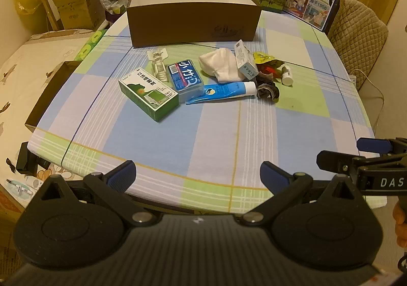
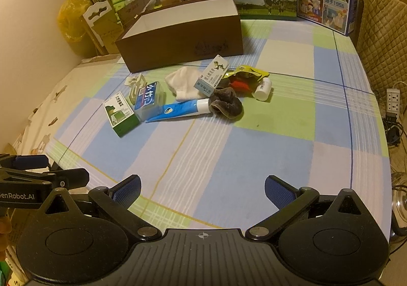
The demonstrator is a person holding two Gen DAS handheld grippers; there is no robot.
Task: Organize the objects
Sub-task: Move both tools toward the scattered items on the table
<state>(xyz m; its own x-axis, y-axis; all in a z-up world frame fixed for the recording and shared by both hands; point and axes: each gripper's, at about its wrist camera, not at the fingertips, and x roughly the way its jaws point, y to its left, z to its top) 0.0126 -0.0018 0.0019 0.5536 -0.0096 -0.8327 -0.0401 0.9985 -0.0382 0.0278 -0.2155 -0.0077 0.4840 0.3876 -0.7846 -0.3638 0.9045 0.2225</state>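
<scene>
So far nothing looks put away: the brown box (image 1: pixel 193 24) far ahead of the fingers shows only bare white walls inside. Both the left gripper (image 1: pixel 198 173) and the right gripper (image 2: pixel 202 188) hang over the near edge of the worktop (image 1: pixel 157 148) with fingers wide apart and holding nothing. Between the fingers and the box lie the green box (image 1: pixel 148 94), blue toothpaste tube (image 1: pixel 221 91), white cloth (image 1: pixel 221 66) and small white bottle (image 2: pixel 263 88), all left to tidy.
</scene>
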